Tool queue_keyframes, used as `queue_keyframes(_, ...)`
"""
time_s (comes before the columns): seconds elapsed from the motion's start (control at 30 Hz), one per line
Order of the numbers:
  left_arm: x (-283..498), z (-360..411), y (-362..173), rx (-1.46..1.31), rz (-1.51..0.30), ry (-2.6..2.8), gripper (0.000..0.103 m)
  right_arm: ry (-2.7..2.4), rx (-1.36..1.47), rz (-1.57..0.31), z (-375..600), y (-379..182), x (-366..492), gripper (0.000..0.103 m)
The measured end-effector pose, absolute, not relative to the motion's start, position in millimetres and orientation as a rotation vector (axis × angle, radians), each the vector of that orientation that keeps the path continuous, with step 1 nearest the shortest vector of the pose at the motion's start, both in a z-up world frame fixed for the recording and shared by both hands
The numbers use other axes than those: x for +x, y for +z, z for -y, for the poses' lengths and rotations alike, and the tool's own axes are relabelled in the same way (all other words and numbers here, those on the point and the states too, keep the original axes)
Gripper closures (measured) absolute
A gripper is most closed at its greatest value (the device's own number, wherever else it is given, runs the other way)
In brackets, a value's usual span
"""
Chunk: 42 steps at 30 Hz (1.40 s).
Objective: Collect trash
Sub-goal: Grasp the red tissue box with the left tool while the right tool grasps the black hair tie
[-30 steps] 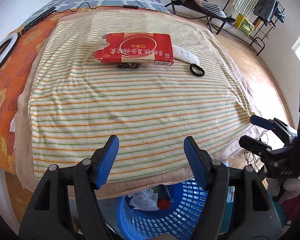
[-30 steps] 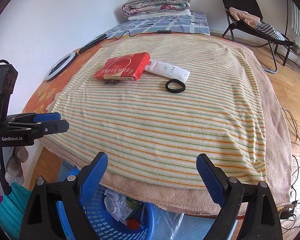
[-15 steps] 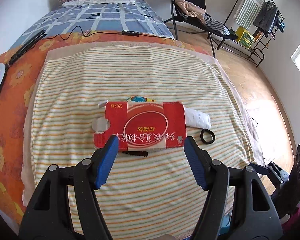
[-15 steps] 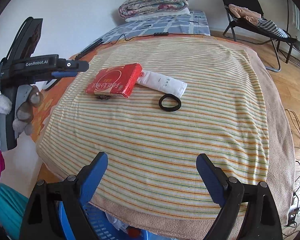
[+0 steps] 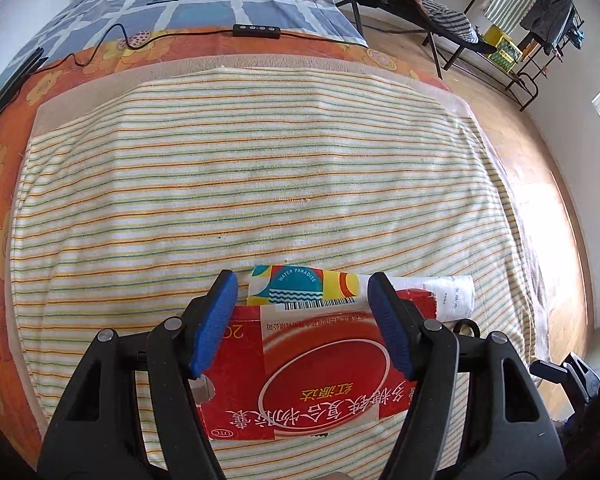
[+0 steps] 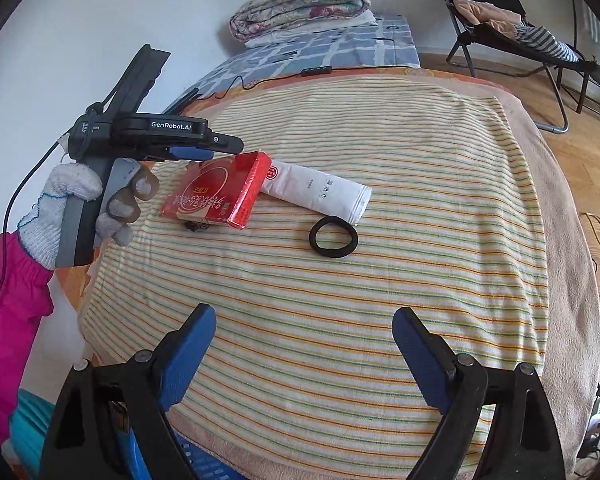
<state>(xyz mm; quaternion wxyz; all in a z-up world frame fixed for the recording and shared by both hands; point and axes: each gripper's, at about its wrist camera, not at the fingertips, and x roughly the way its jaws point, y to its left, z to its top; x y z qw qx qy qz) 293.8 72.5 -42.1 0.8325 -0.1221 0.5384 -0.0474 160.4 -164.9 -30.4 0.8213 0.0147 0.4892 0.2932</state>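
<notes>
On the striped blanket [image 6: 380,280] lie one red box [image 6: 216,190], one white paper pack [image 6: 320,194], one black ring [image 6: 333,237] and one small dark scrap [image 6: 196,226] at the box's near edge. One colourful wrapper [image 5: 300,290] shows behind the box. Two claws are in view, left [image 5: 302,320] and right [image 6: 304,354], each with two blue pads. One gloved hand [image 6: 80,208] shows. One blue basket [image 6: 204,460] sits below the bed's edge. One folding chair [image 6: 512,36] stands behind.

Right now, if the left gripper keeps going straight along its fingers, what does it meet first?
Probably the colourful wrapper lying just past the red box: the left gripper, open, already straddles the box's far end. Its height above the box is unclear.
</notes>
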Motion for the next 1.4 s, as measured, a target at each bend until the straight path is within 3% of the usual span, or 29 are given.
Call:
queue_keyframes(0.87,146,-40,-57,-0.125,-1.293,-0.234,0.034,0.603,0.049,-1.050,166,-40,170,0.012)
queue_keyframes(1.13,126,5,-60,0.041,-1.256,-0.185,0.017,0.566,0.044,-1.053,162,-49,189,0.019)
queue_keyframes(1.4,124,34,-70,0.162,-1.240,-0.120,0.014,0.538,-0.013,-1.050,143,-59,205,0.022)
